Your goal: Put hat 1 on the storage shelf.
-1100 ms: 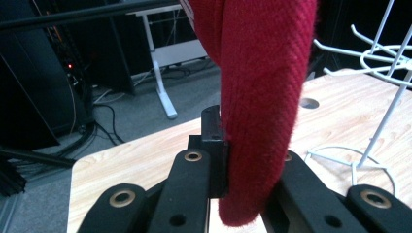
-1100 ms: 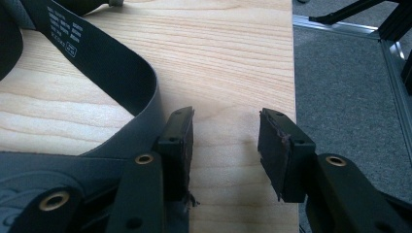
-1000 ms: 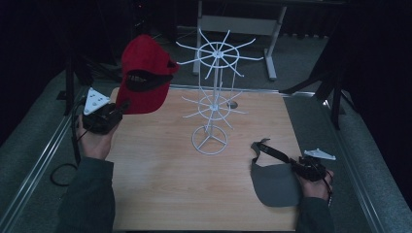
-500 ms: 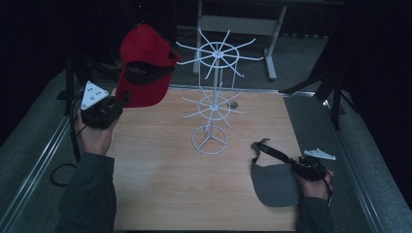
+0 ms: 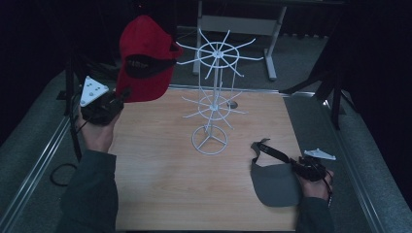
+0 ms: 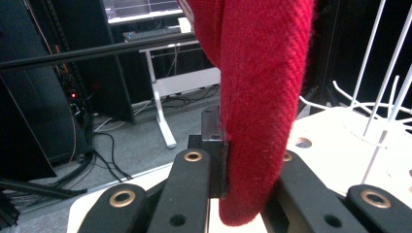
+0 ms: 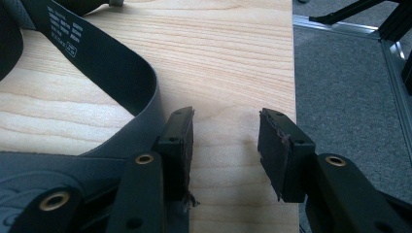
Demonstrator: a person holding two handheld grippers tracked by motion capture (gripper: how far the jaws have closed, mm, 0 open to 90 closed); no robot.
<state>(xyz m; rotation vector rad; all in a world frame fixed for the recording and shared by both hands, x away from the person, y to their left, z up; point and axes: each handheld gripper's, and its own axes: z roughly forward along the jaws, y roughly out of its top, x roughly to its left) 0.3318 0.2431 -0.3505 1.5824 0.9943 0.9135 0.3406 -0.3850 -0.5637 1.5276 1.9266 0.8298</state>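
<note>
Red fabric of a cap (image 5: 144,60) is pinched at the brim by the left hand-held gripper (image 5: 121,95), whose jaws are clenched on it, as is seen plainly in the left gripper view, where the red cloth (image 6: 257,97) is caught between the black jaws. The cap is held raised above the left rear corner of the worktop (image 5: 160,184), just beside the upper ring of the white wire rack (image 5: 214,97), with no arm of the rack yet seen inside it. The hanging is therefore judged as begun but not done: the cap is lifted and brought close, and the placing on a prong is left. A grey visor (image 5: 274,179) is lying flat near the right front edge, with the right hand-held gripper (image 5: 297,167) set beside it, jaws released and its strap (image 7: 97,63) outside them.
</note>
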